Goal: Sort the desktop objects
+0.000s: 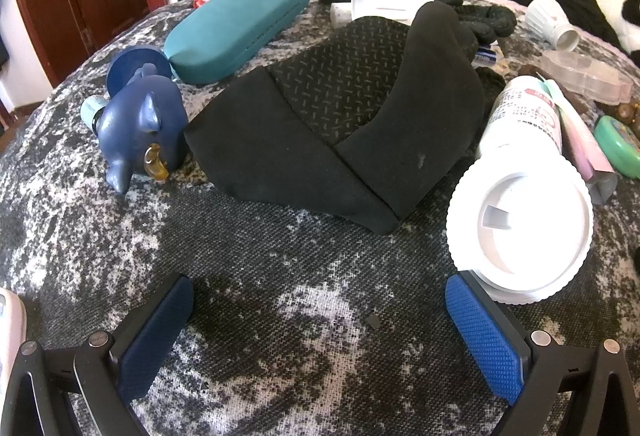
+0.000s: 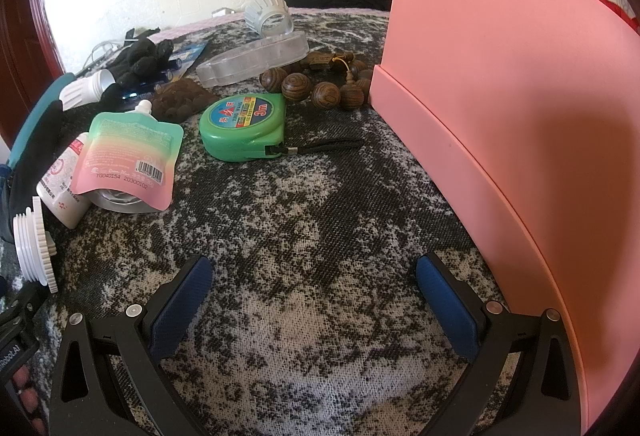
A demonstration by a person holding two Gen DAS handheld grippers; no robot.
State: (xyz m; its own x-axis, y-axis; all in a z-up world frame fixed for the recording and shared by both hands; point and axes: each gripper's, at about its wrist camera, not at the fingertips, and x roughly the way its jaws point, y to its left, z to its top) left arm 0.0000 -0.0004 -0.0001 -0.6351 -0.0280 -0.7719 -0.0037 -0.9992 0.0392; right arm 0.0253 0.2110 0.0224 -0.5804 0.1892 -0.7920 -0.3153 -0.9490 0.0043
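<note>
Both the left hand-held gripper [image 1: 320, 340] and the right hand-held gripper [image 2: 314, 312] stand apart and empty over the table [image 1: 280, 276], where the black sock [image 1: 320, 139] just ahead looks soft and light, best pinched at its near folded edge.

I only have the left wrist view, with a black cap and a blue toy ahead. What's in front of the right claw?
Observer: A green tape measure lies ahead of the open right claw.
Operator: Anything off to its right?
Observer: A pink box stands close beside it.
Operator: And past the tape measure?
Observer: Wooden beads lie against the box's corner.
</note>
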